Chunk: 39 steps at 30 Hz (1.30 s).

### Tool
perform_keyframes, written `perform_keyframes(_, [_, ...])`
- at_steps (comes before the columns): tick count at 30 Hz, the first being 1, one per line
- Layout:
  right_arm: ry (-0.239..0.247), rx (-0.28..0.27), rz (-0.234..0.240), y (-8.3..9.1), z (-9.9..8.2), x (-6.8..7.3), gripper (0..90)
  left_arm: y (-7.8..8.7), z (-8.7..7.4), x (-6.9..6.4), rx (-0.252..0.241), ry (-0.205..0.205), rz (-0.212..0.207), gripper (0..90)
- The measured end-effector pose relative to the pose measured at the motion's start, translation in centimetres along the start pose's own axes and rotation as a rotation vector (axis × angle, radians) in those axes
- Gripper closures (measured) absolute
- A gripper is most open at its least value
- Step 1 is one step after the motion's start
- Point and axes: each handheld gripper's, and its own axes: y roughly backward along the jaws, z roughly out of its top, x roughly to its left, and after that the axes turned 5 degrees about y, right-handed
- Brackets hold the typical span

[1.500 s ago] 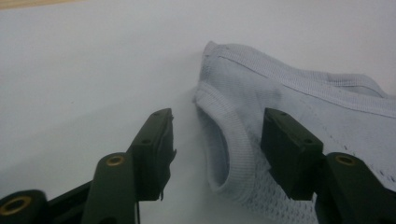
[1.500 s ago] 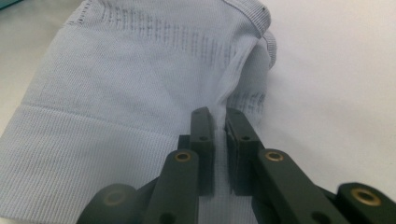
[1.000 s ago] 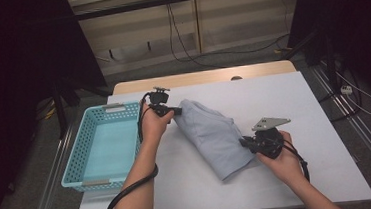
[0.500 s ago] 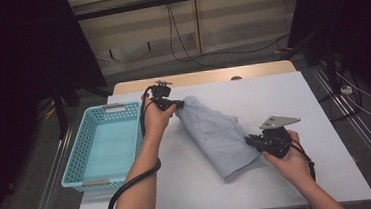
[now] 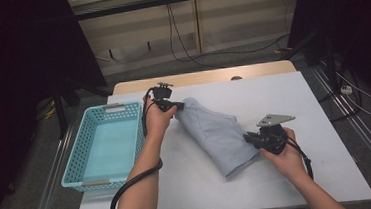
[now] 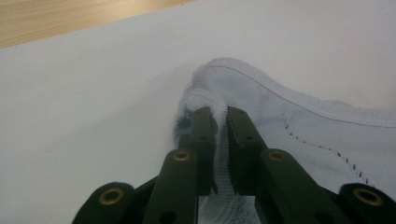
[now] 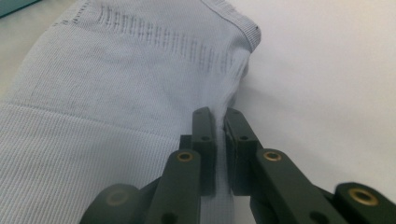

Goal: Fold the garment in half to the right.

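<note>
A pale blue-grey folded garment (image 5: pixel 218 134) lies diagonally on the white table (image 5: pixel 205 183). At its far left corner my left gripper (image 5: pixel 177 106) is shut on a ribbed edge of the cloth; in the left gripper view the garment (image 6: pixel 299 126) has its fabric pinched between the black jaws of that gripper (image 6: pixel 222 116). My right gripper (image 5: pixel 249 138) is shut on the near right edge of the cloth. The right gripper view looks over the knitted garment (image 7: pixel 116 93), a fold of it clamped in the gripper (image 7: pixel 218 116).
A turquoise plastic basket (image 5: pixel 105 141) stands on the table's left side with nothing in it. A strip of bare wood (image 5: pixel 206 77) runs along the table's far edge. Cables trail over the floor beyond it.
Both hands have shifted slightly to the right with the garment, which now lies a little more stretched out between them. Both grips stay closed on the cloth.
</note>
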Motion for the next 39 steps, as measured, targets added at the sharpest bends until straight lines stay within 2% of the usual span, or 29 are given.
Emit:
perform_keyframes(7, [0.003, -0.008, 0.001, -0.4, 0.1, -0.3, 84.8, 0.5, -0.2, 0.3, -0.004, -0.009, 0.010, 81.1])
perform_keyframes(20, [-0.002, -0.040, -0.006, -0.2, 0.5, -0.8, 84.7, 0.7, -0.2, 0.4, -0.010, 0.005, 0.011, 80.9])
perform_keyframes(30, [0.001, -0.024, -0.008, -0.5, 0.3, -0.9, 83.4, 0.8, -0.2, 0.3, -0.011, 0.008, 0.014, 79.8])
perform_keyframes(39, [-0.011, -0.007, 0.015, -0.6, 0.3, -0.8, 82.1, 1.3, -0.2, 0.3, -0.009, 0.014, 0.036, 74.4])
